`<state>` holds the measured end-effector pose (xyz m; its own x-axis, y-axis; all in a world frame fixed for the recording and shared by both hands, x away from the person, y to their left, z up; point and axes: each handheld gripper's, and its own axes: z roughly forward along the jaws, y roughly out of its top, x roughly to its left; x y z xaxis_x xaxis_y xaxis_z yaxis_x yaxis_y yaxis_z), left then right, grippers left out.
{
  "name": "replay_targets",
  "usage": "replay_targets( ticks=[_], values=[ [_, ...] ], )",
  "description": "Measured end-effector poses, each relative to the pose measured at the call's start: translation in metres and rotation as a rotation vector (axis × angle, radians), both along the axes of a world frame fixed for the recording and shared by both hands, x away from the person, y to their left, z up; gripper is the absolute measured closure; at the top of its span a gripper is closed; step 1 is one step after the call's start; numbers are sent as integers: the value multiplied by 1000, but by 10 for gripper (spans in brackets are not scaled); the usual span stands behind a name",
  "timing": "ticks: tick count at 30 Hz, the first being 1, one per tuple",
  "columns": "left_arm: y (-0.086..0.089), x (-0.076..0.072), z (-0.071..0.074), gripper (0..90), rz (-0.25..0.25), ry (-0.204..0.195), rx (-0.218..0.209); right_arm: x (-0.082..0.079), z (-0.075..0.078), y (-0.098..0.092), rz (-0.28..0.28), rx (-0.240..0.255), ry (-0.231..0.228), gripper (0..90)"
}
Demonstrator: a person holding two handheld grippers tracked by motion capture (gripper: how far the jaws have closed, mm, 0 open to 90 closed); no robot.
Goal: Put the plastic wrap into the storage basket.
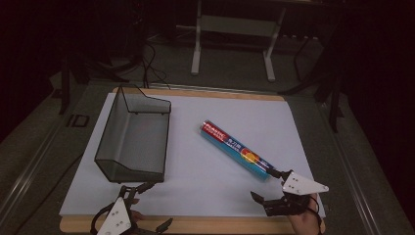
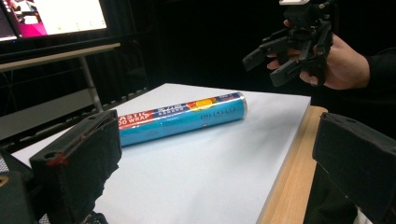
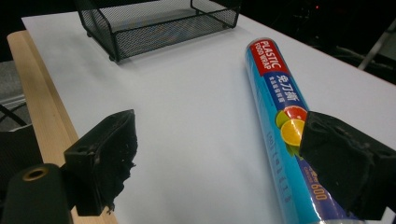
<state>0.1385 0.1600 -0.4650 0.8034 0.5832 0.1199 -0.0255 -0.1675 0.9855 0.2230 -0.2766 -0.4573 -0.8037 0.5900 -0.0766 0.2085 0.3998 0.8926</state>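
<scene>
Right hand-held gripper (image 1: 268, 185) jaws wide, empty; one jaw hides food wrap roll (image 3: 285, 126) near end. Left hand-held gripper (image 1: 155, 204) wide, frame-cropped.

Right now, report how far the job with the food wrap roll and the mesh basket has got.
Done: nothing yet; the food wrap roll lies flat on the white sheet, apart from the mesh basket, which holds nothing. In hand: the right tongs stand open at the roll's near end, one jaw over it, not gripping. The left tongs wait open near the basket. Left: probably grasping the roll and carrying it to the basket.
</scene>
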Motion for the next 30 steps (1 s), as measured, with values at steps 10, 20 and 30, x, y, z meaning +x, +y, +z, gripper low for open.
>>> replay_targets(
  ticks=[10,20,30],
  values=[
    [0,0,0,21,-3,2,2,-6,8,-6,26,30,-30,114],
    [0,0,0,21,-9,2,-6,-1,11,-10,1,67,-66,110],
    [0,0,0,21,-16,8,-14,13,6,-12,-66,23,-48,99]
  ],
)
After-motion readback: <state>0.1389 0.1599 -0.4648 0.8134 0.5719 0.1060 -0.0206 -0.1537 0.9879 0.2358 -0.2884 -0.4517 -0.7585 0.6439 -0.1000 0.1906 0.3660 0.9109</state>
